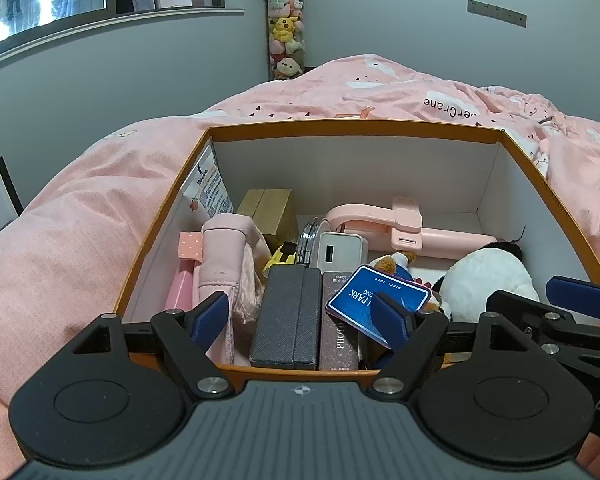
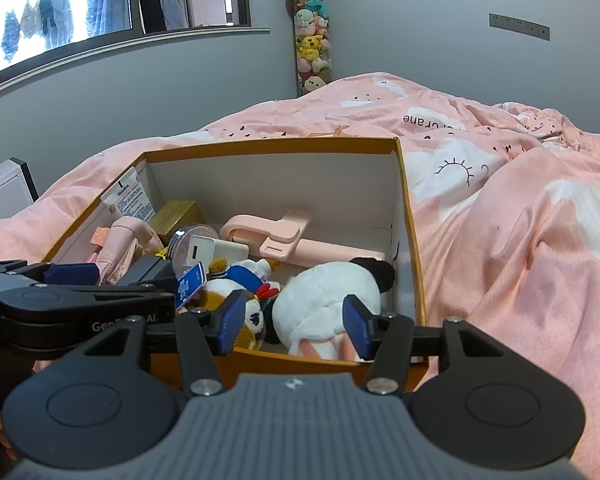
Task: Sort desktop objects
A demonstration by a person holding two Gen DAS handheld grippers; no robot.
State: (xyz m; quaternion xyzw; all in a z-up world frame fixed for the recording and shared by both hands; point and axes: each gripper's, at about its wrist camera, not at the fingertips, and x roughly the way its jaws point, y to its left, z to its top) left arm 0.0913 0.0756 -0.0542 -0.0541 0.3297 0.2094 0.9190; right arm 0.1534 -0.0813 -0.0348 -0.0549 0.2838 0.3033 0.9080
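Currently both tongs hover at the near rim of the orange box (image 2: 414, 240), which sits on the pink duvet (image 2: 520, 220); my right gripper (image 2: 296, 326) stands apart around nothing, the left gripper (image 1: 306, 318) likewise apart and empty. White plush toy (image 2: 324, 300) lies in the box's near right corner, just beyond my right pads; I judge it light, soft, squashy, not fragile; best pinched across the round body. Blue card (image 1: 376, 294) beside it looks thin, stiff, slippery; take by an edge.
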